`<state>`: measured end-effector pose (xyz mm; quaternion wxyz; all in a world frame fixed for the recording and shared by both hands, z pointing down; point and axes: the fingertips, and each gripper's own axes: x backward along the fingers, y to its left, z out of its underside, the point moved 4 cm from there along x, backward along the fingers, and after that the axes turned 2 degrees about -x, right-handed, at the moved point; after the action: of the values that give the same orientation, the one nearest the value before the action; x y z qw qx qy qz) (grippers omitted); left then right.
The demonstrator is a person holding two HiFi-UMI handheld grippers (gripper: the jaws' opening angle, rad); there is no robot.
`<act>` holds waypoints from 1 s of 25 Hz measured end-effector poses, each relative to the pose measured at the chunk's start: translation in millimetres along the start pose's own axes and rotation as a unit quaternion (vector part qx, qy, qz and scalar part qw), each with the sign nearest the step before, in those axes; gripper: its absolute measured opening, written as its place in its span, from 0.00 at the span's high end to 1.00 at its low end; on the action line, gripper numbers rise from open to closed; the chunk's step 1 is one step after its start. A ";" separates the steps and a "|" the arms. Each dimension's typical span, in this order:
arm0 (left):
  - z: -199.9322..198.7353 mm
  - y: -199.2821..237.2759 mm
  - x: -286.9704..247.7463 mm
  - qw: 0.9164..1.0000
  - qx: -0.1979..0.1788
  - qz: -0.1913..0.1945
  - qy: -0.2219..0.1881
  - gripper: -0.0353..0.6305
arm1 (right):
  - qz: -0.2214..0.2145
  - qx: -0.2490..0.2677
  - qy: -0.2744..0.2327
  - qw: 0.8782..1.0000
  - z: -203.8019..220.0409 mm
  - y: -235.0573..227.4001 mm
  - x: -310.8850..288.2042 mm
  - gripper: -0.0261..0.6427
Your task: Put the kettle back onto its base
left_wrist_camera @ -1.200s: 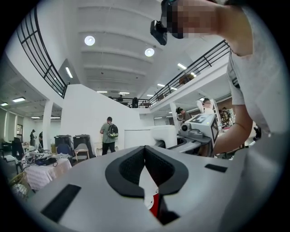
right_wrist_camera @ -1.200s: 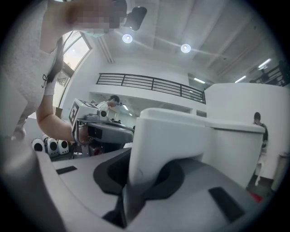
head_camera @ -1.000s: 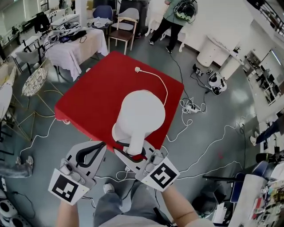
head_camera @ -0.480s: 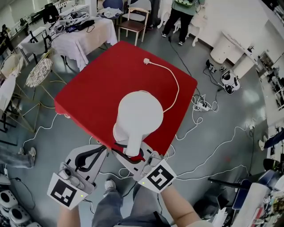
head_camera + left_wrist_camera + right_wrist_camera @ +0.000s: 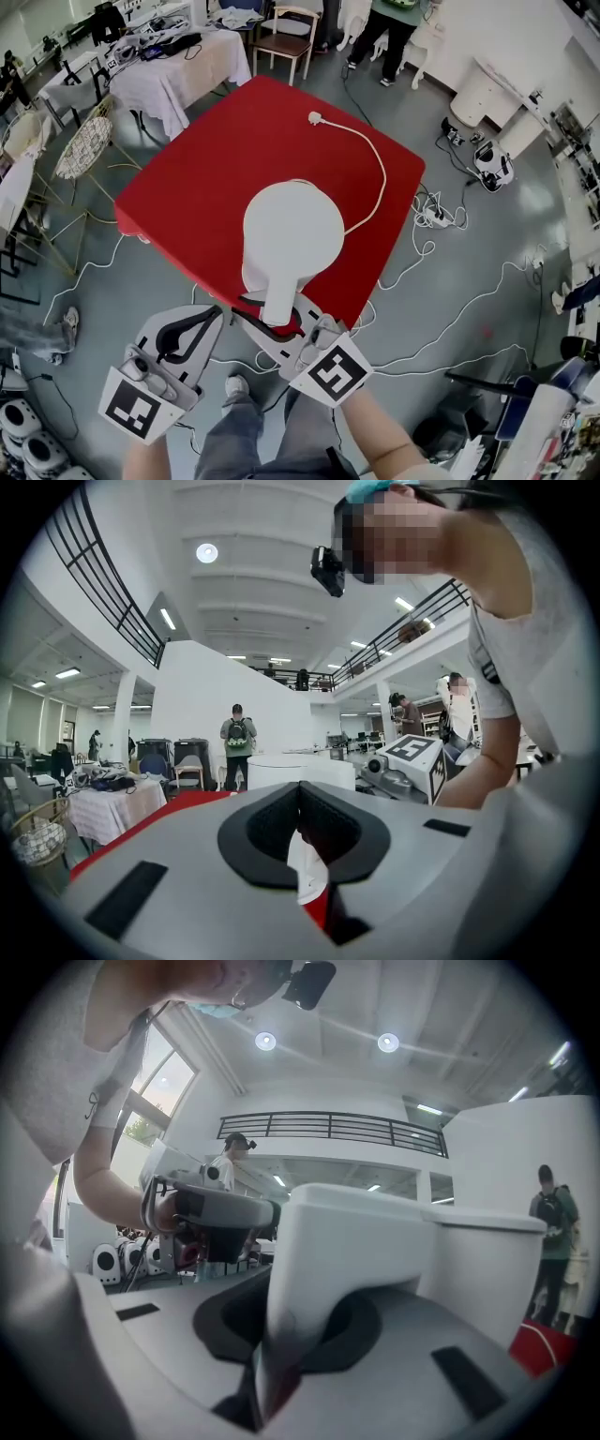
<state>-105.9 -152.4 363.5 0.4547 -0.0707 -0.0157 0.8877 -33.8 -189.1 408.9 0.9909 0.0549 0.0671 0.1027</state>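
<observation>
Locating the kettle (image 5: 292, 230) first, the inspector asks: "Where does it stand in the head view?"

The technician answers: "At the centre of the frame, over the near part of the red table (image 5: 202, 178), seen from straight above. Its handle (image 5: 278, 302) points toward the lower edge of the frame and reaches the table's near edge. A white cord (image 5: 380, 178) runs from the kettle's right side up to a plug (image 5: 316, 118), which lies on the table at the upper middle."

The inspector asks: "Is the kettle seated on the base?"

The technician answers: "That cannot be told. The kettle's body covers whatever is beneath it. Only a narrow white rim shows at its lower left."

The inspector asks: "What is the state of the right gripper (image 5: 274, 317)?"

The technician answers: "Clamped. Its jaws sit one on each side of the handle. The right gripper view shows the white handle filling the gap between the black pads (image 5: 220, 1330), pressed from both sides."

The inspector asks: "And the left gripper (image 5: 214, 311)?"

The technician answers: "Closed and empty. It is at the lower left of the frame, just beside the right gripper and apart from the kettle. In the left gripper view its jaw tips meet with nothing between them. Part of the white kettle and a strip of red table show through the slit below the tips."
</observation>
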 end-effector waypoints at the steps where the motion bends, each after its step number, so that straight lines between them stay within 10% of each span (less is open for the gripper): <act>1: 0.0 -0.3 0.5 1.000 0.001 0.000 0.001 0.93 | 0.000 0.000 0.000 1.000 -0.1 0.6 0.4 0.87; 25: 4.8 5.5 3.6 1.000 0.005 0.010 0.006 0.93 | -0.006 -0.010 -0.004 1.000 11.6 12.4 -8.5 0.87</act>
<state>-113.1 -152.6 367.3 0.4463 -0.0738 -0.0075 0.8918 -42.8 -180.0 422.9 0.9923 0.0451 0.0626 0.0968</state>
